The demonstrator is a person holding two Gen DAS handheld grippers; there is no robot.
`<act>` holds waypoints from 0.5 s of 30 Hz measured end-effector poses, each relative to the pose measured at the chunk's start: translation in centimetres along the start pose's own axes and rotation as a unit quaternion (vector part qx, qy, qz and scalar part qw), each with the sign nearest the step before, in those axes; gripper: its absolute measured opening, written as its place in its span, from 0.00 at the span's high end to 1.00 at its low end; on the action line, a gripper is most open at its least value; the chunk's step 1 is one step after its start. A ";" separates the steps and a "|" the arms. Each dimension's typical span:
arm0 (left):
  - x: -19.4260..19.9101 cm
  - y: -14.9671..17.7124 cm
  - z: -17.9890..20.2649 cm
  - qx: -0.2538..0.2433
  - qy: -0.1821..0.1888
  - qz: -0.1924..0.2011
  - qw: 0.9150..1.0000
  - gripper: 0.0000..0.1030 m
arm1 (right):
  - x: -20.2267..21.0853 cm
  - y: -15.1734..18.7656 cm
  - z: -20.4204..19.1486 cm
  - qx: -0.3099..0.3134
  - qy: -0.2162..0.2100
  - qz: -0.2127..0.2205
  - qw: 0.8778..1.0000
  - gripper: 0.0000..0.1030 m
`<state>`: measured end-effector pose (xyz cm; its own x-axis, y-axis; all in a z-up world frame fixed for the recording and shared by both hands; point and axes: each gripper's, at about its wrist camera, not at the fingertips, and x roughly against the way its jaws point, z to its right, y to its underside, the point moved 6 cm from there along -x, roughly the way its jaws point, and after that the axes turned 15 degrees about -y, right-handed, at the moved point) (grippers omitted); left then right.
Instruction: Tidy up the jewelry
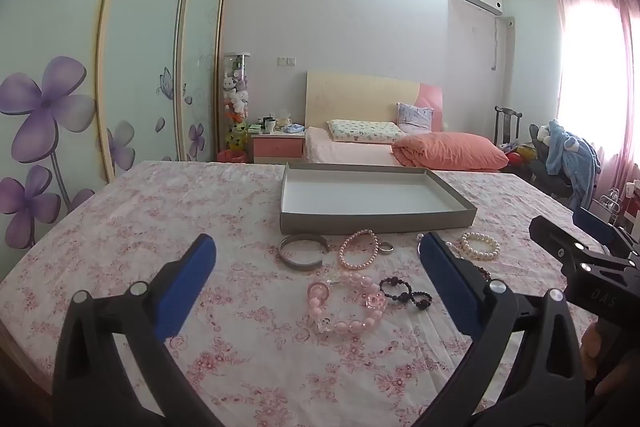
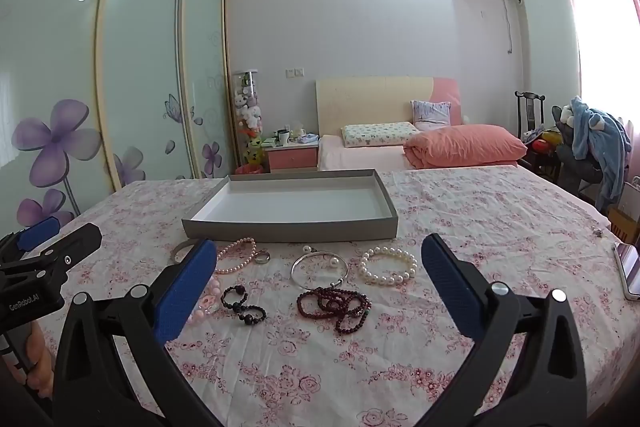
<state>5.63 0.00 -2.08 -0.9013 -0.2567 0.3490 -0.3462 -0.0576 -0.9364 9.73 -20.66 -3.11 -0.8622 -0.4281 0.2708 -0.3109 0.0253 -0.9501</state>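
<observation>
Eight pieces of jewelry lie loose on the floral cloth [image 2: 460,211], all in a band just in front of the empty tray [image 2: 288,227], none yet inside it; the layout suggests they were set out for sorting, with the tray as the likely destination. From the left: a grey cuff [image 1: 301,251], a pink pearl bracelet [image 1: 359,249] with a ring [image 1: 386,247] just beside it, a chunky pink bead string [image 1: 344,307] nearer the cameras, a black bead loop [image 2: 243,304], a thin silver bangle [image 2: 319,267], a dark red bead coil [image 2: 335,306] touching the bangle's near edge, and a white pearl bracelet [image 2: 387,265]. The left gripper [image 1: 318,287] hangs above the pink items, jaws spread wide and grasping nothing. The right gripper [image 2: 319,287] hangs above the bangle and red coil, equally released and empty. Both tilt gently downward, which I judge a ready stance before a first pick. A phone [image 2: 629,269] sits at the cloth's right edge. Beyond: a wardrobe [image 2: 140,67] with flower prints at left, a bed [image 2: 400,147] with a coral quilt against the far wall, and a curtained window [image 2: 608,27] at right.
</observation>
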 end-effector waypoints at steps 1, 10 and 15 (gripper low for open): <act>0.0 0.0 0.0 -0.001 -0.001 -0.001 1.000 0.04 | 0.0 0.0 0.1 -0.002 0.000 0.000 1.000 0.02; 0.1 -0.1 -0.1 0.001 -0.001 -0.001 1.000 0.04 | -0.1 0.0 0.1 -0.002 0.000 -0.001 1.000 0.02; 0.0 0.0 0.0 -0.001 -0.001 -0.001 1.000 0.04 | 0.0 0.0 0.1 -0.003 0.001 -0.001 1.000 0.02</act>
<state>5.64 -0.01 -2.10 -0.8997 -0.2588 0.3515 -0.3492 -0.0563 -0.9354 9.80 -20.72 -3.13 -0.8621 -0.4271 0.2727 -0.3145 0.0290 -0.9488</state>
